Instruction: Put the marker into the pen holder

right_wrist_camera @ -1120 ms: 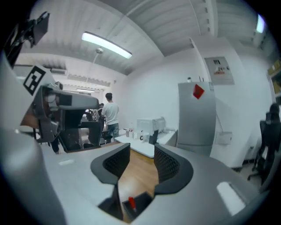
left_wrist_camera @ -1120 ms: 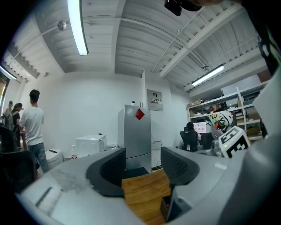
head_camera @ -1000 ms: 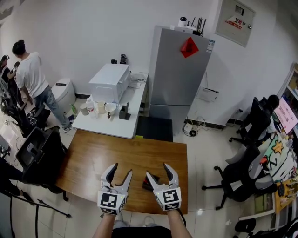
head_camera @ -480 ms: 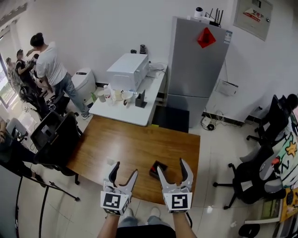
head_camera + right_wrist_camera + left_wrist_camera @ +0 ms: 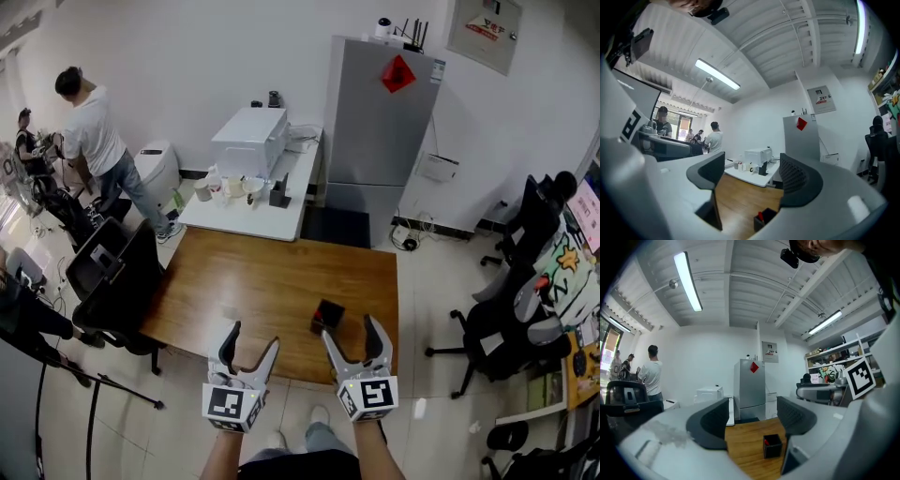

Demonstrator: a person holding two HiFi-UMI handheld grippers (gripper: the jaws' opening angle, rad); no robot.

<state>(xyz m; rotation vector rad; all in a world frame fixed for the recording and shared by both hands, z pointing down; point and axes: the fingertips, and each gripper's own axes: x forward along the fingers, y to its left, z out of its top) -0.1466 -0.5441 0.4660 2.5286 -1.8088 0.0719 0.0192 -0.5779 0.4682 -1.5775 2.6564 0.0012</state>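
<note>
A black square pen holder (image 5: 327,316) stands on the wooden table (image 5: 253,281) near its front right edge, and a red marker (image 5: 766,441) stands inside it. My left gripper (image 5: 251,339) hovers at the table's near edge, left of the holder. My right gripper (image 5: 352,333) hovers just in front of the holder and to its right. Both sets of jaws are opening and hold nothing. In the left gripper view the pen holder (image 5: 772,446) shows low between the jaws. The right gripper view has the pen holder (image 5: 764,219) at the bottom, with the marker (image 5: 760,216) tip showing.
A white side table (image 5: 248,211) with a white box-shaped appliance (image 5: 249,141) and cups stands beyond the wooden table, with a grey fridge (image 5: 375,122) to its right. A black chair (image 5: 112,277) stands at the table's left and office chairs (image 5: 506,323) at the right. A person in a white shirt (image 5: 89,136) stands at far left.
Both grippers have drawn back from the pen holder toward the near table edge. The left jaws have spread wider. The head view has shifted a little.
</note>
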